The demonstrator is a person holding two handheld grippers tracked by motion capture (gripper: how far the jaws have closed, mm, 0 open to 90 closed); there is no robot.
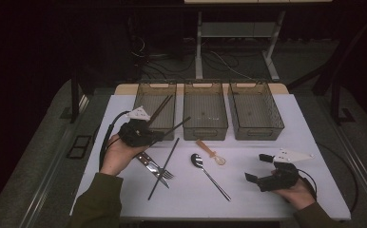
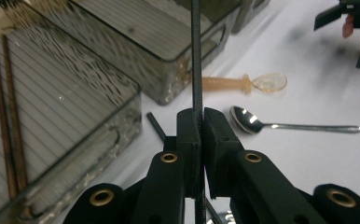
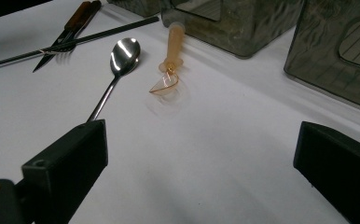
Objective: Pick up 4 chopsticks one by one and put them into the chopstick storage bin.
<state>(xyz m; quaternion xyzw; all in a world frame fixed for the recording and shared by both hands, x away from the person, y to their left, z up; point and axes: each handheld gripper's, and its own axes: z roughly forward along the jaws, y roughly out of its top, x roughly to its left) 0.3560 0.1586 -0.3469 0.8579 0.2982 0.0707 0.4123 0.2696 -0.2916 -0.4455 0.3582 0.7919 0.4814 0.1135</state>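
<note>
I see my left gripper (image 1: pixel 159 134) with its jaws clamped on a thin, straight, matte black chopstick (image 1: pixel 179 124), held above the worktop (image 1: pixel 267 190) just in front of the left bin (image 1: pixel 146 95). My right gripper (image 1: pixel 258 168) rests with jaws wide, holding nothing.

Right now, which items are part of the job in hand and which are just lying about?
In play:
left gripper, shut on a black chopstick
left bin, brown chopsticks already inside
second black chopstick on the table

Lying about:
fork
metal spoon
amber plastic spoon
middle bin
right bin
right gripper, open
</note>
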